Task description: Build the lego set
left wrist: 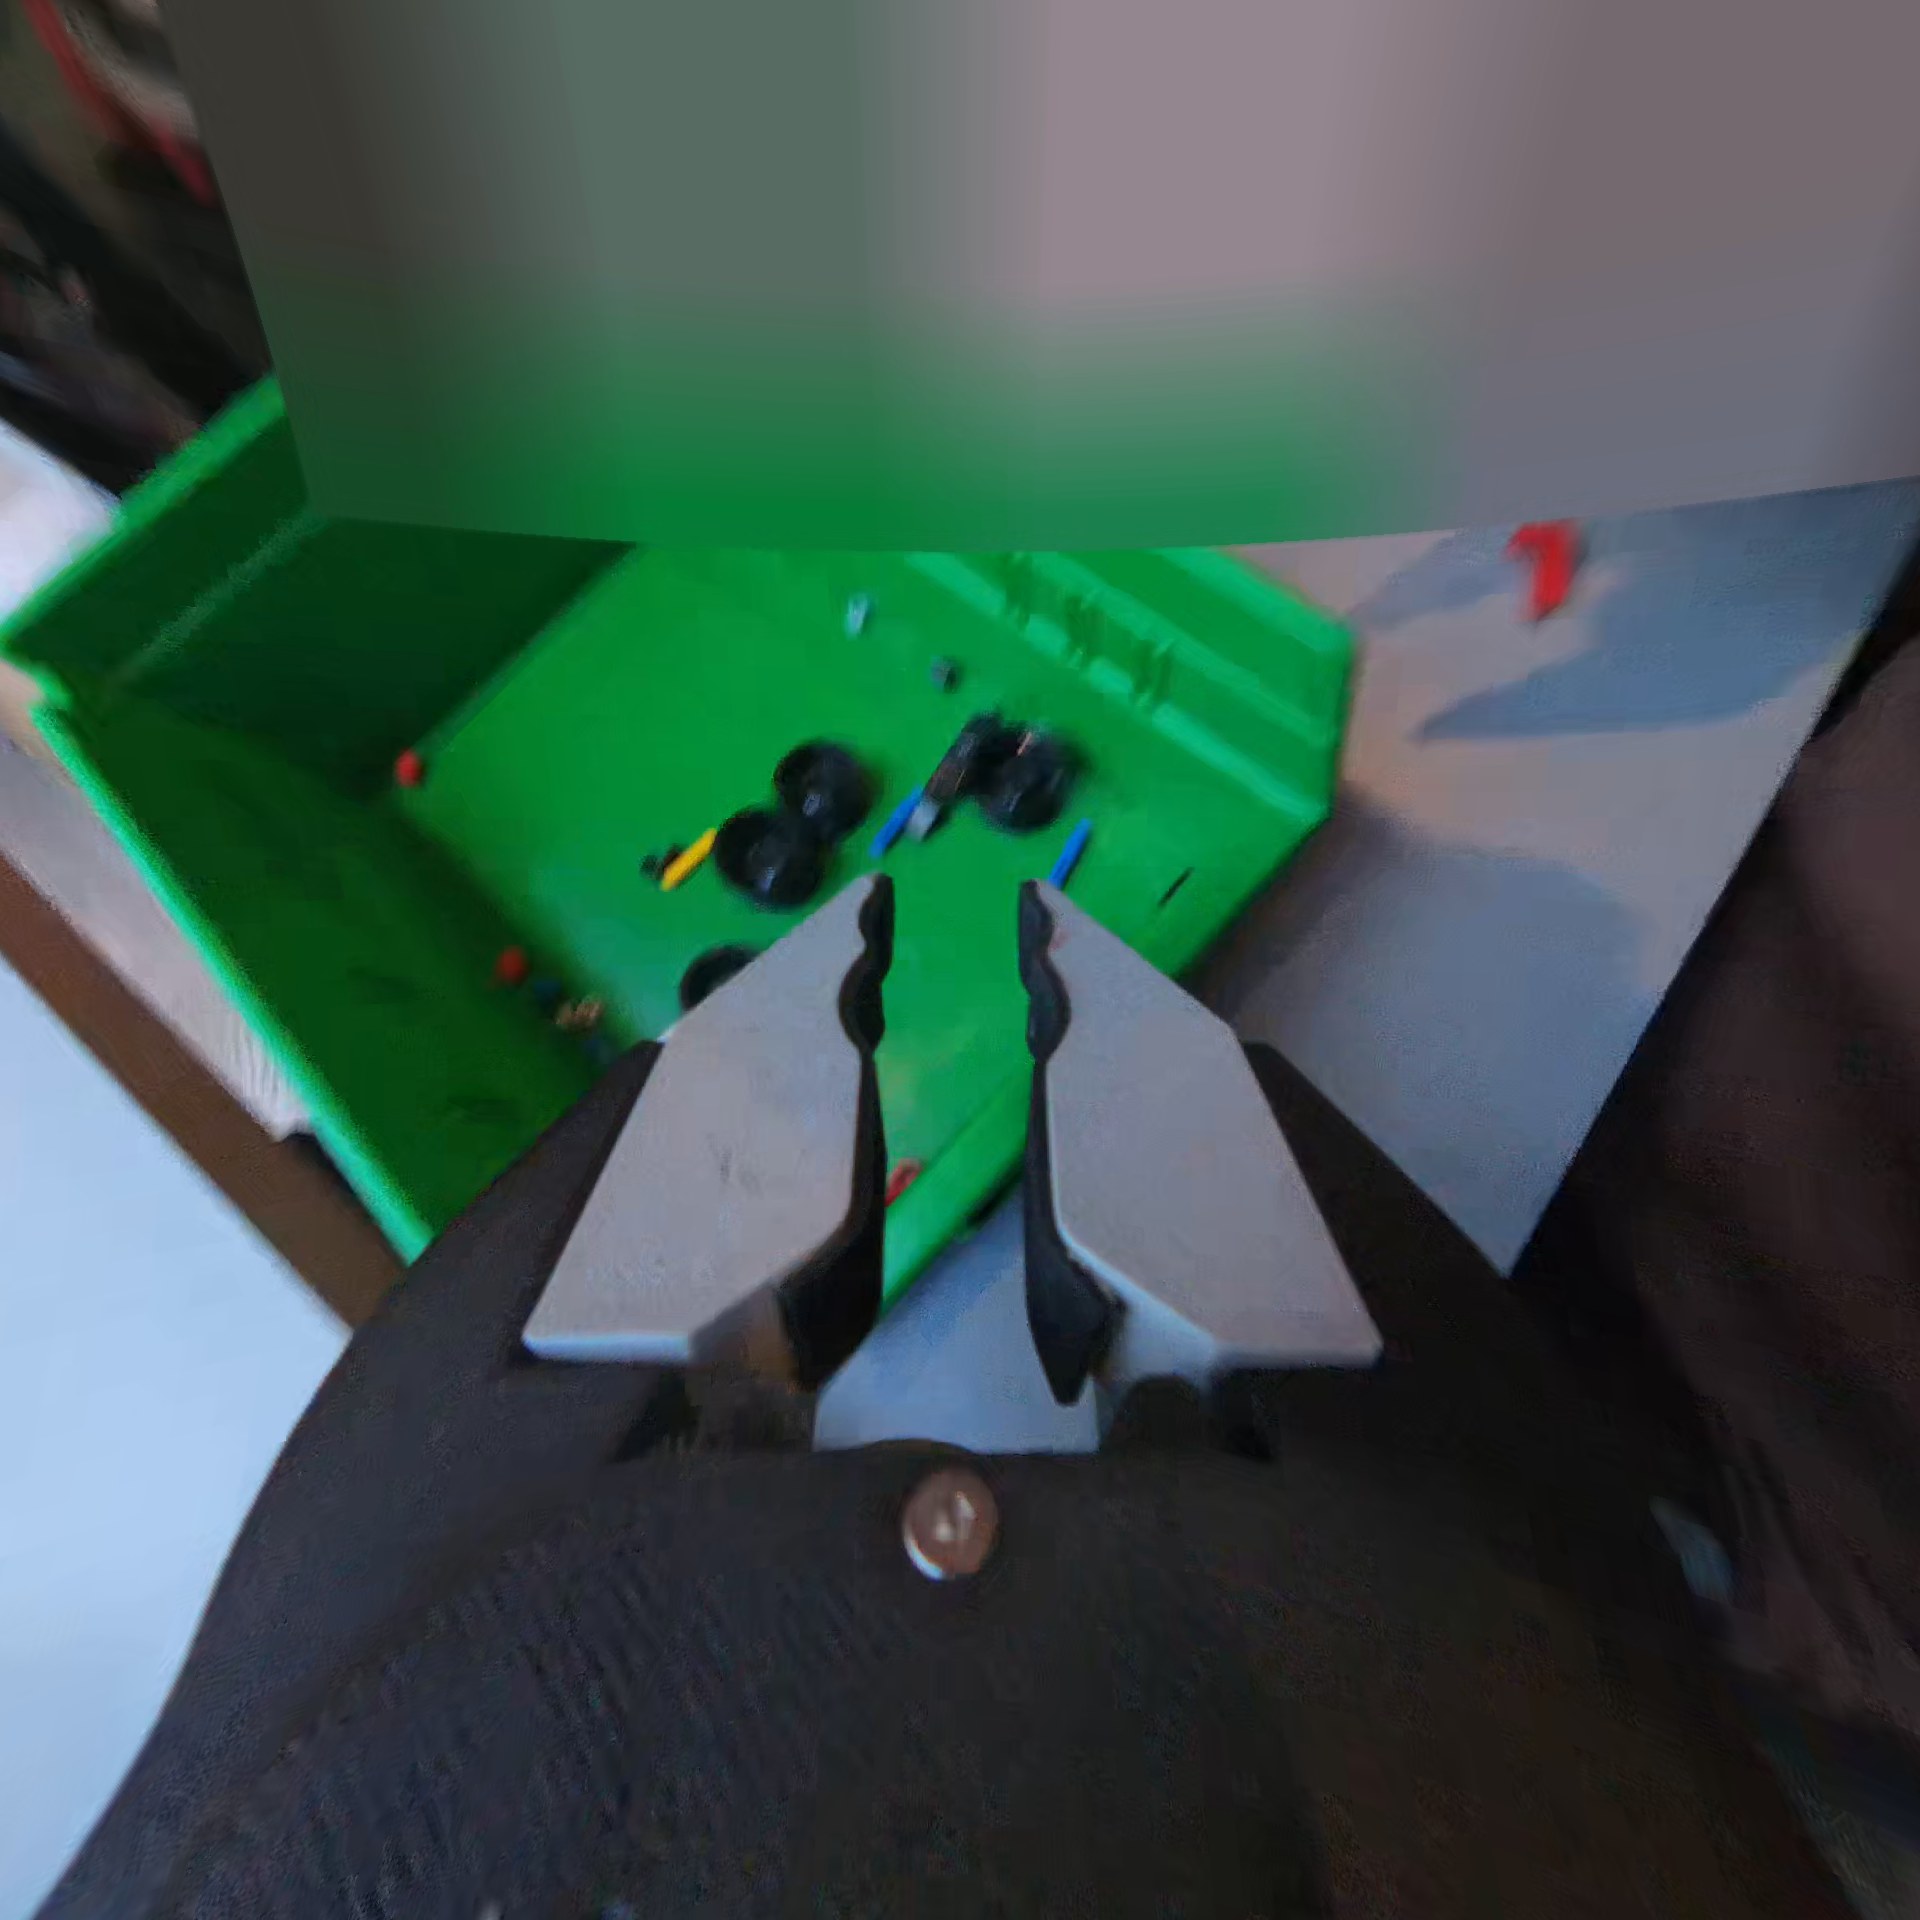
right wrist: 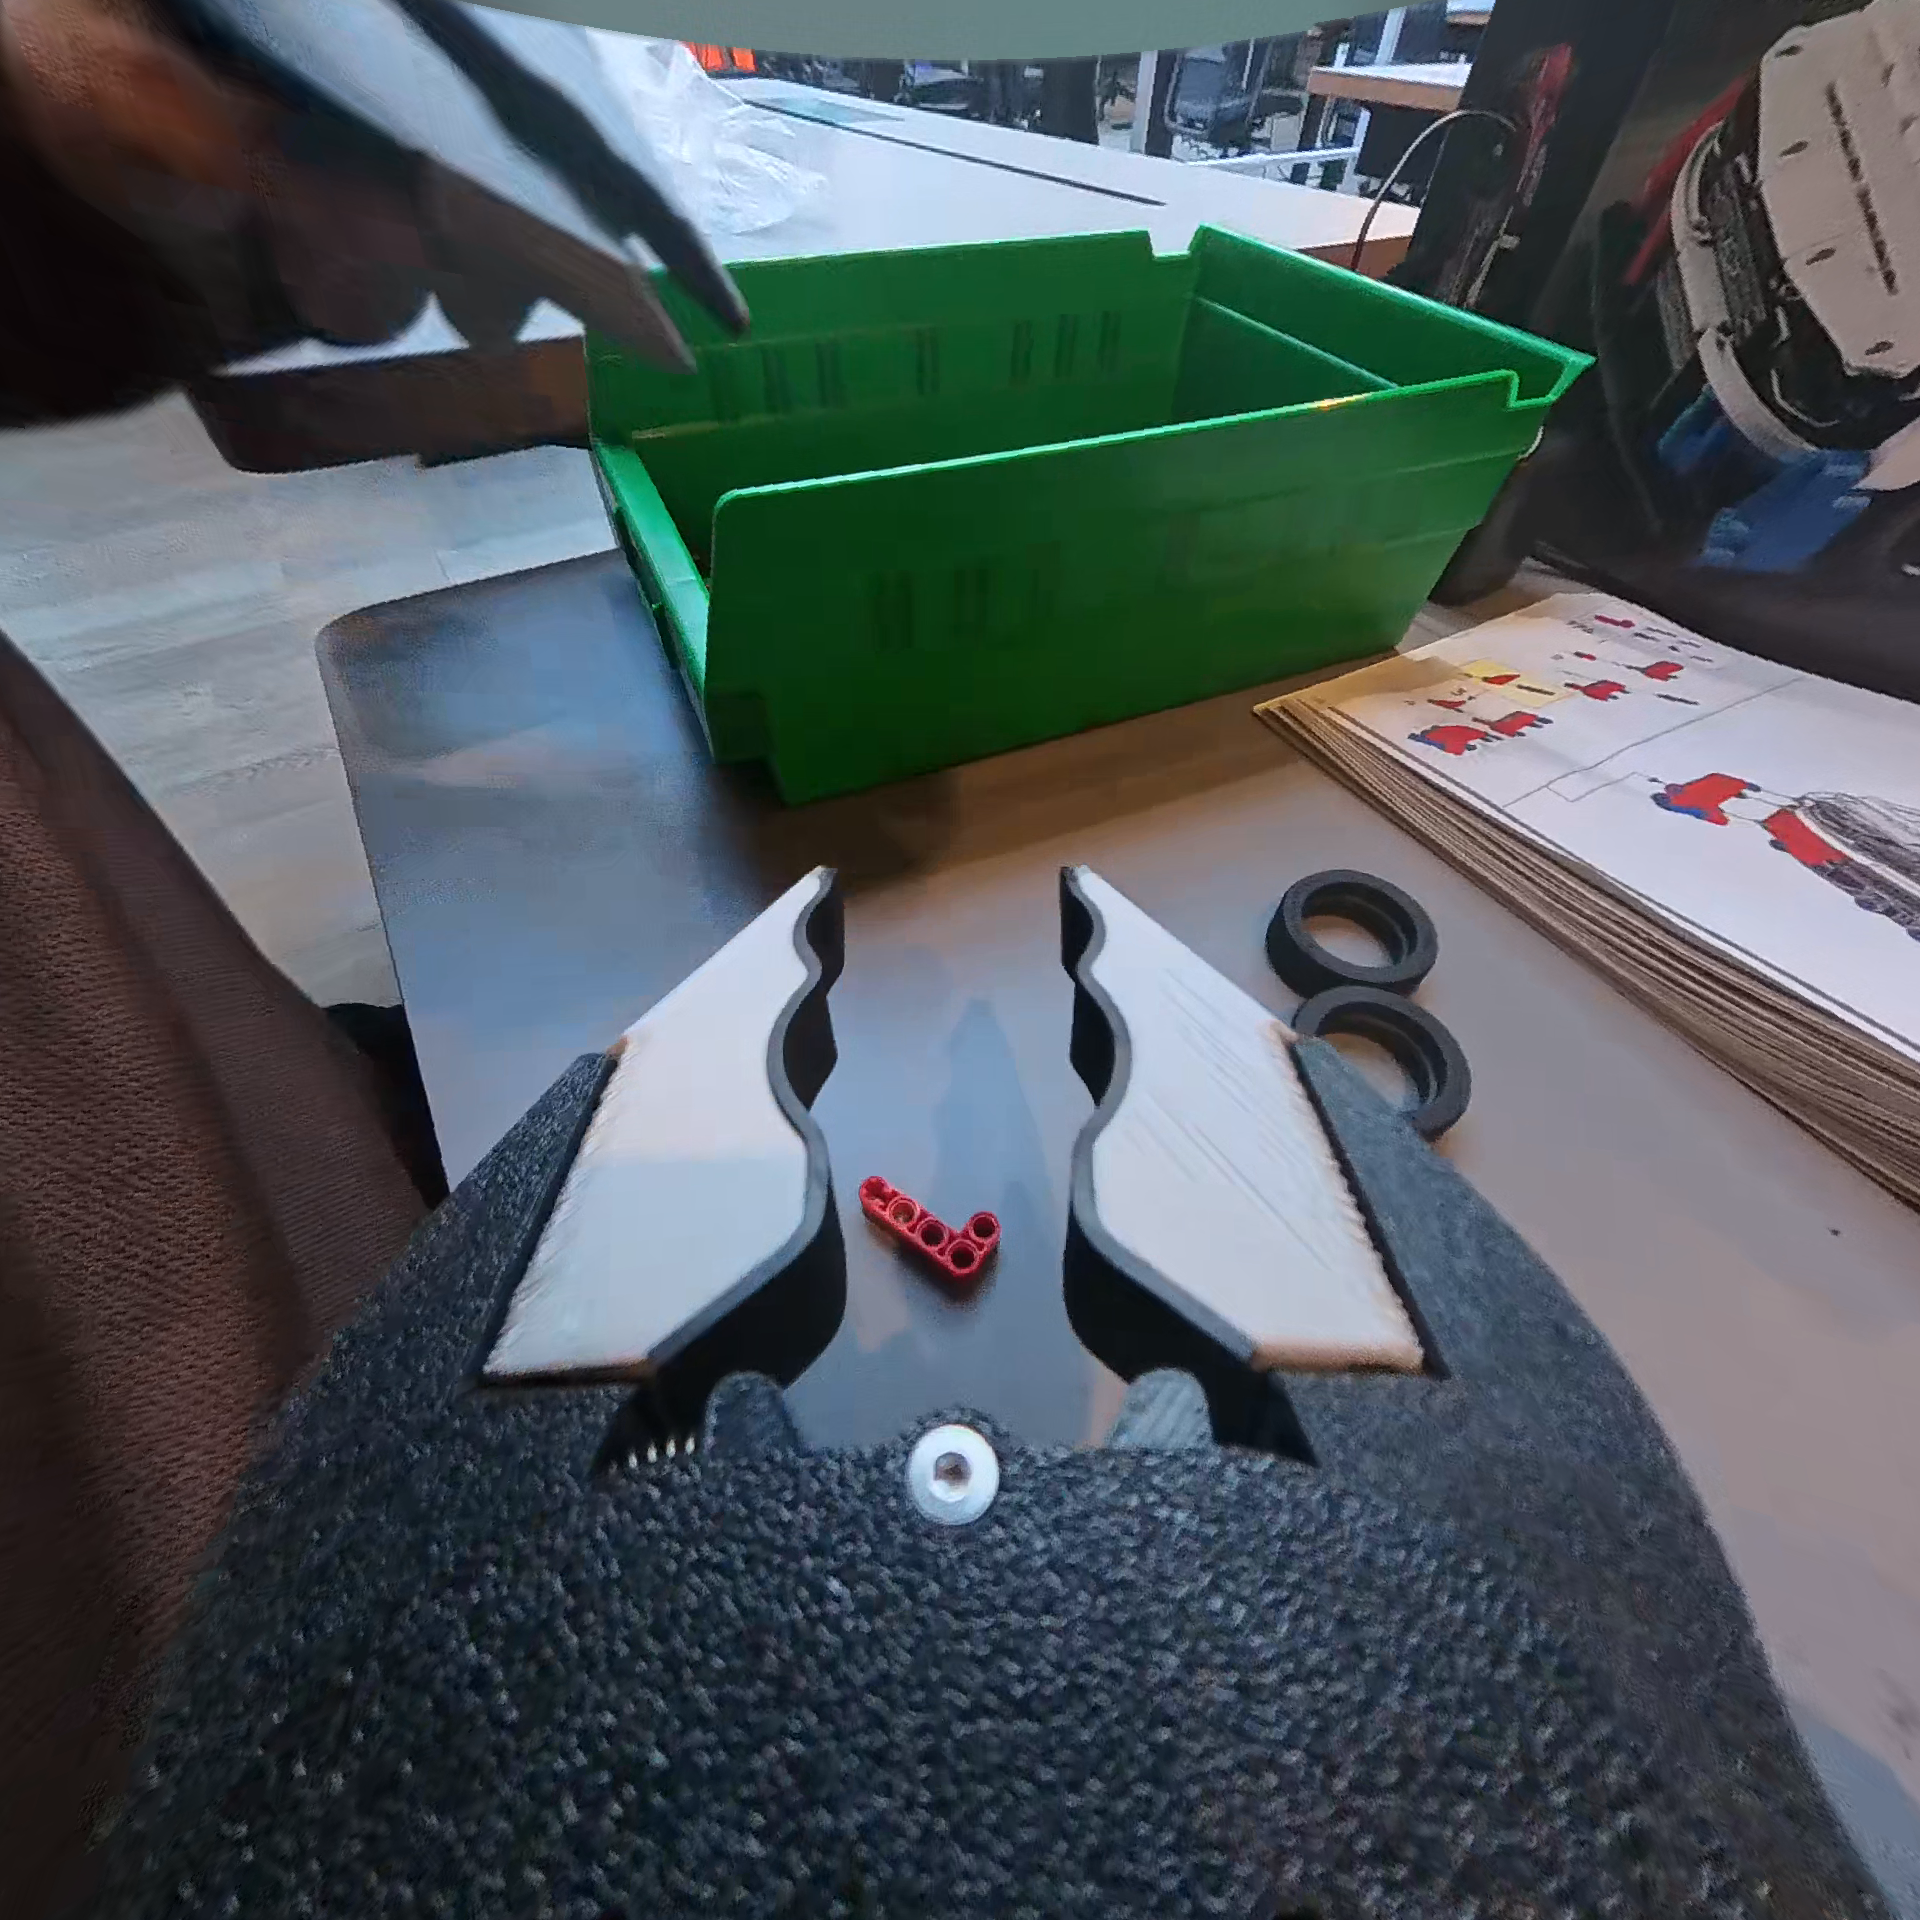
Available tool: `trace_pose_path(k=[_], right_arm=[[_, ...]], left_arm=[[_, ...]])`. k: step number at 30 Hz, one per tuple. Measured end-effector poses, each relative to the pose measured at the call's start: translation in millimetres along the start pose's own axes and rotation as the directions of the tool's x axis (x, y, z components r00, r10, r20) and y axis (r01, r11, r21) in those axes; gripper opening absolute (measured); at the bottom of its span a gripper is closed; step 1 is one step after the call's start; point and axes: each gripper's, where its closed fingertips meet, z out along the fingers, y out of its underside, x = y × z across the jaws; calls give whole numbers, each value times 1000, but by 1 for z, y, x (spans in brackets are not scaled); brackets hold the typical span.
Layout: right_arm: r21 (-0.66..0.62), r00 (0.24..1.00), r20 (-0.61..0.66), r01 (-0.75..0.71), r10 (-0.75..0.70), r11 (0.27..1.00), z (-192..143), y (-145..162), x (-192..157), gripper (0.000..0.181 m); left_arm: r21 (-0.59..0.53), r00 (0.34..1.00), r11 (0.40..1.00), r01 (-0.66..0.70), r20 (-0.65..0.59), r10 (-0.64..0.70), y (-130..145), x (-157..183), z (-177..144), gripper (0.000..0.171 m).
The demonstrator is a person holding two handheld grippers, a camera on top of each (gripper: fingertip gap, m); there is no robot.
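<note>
Two tyres (right wrist: 1351,930) and a red beam (right wrist: 930,1231) lie on the dark table (right wrist: 540,790) beside the bin (right wrist: 1091,582); only left view shows wheels (left wrist: 795,826) inside; left gripper (left wrist: 956,894) and right gripper (right wrist: 948,883) both gape, empty.

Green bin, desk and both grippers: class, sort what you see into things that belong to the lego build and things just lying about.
Belongs to the build:
- green bin of loose parts
- black wheels inside it
- red L-shaped beam
- two black tyres
- instruction booklet
- left gripper, right gripper, both open

Just lying about:
- clear plastic bag
</note>
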Motion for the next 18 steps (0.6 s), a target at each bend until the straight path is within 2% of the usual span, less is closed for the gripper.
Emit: trace_pose_path(k=[2,4,5,8,10,13,15,18], right_arm=[[1,1000,6,-3,3,1000,0,0,0,42],[10,1000,5,-4,4,1000,-1,-1,0,41],[15,1000,7,-5,5,1000,-2,-2,0,41],[38,1000,8,6,-6,999,-4,-5,-2,41],[58,1000,-2,22,-22,998,-7,-7,-3,39],[81,999,-1,52,-52,995,-10,-10,-7,38],[93,997,1,76,-77,993,-12,-11,-11,36],[105,996,-5,89,-89,990,-13,-12,-12,34]], left_arm=[[-220,999,976,-1,-50,-10,17,-16,5,24],[-398,993,915,-60,-118,14,35,-22,13,20],[-477,990,873,-105,-135,46,46,-28,17,20],[-690,964,690,-217,-262,41,80,-30,21,27],[-738,935,614,-280,-355,-1,93,-21,24,25],[-820,935,487,-301,-355,-20,111,-25,27,20],[-830,923,462,-312,-380,-58,113,-20,26,9],[-852,926,428,-301,-369,-83,114,-21,26,13]])
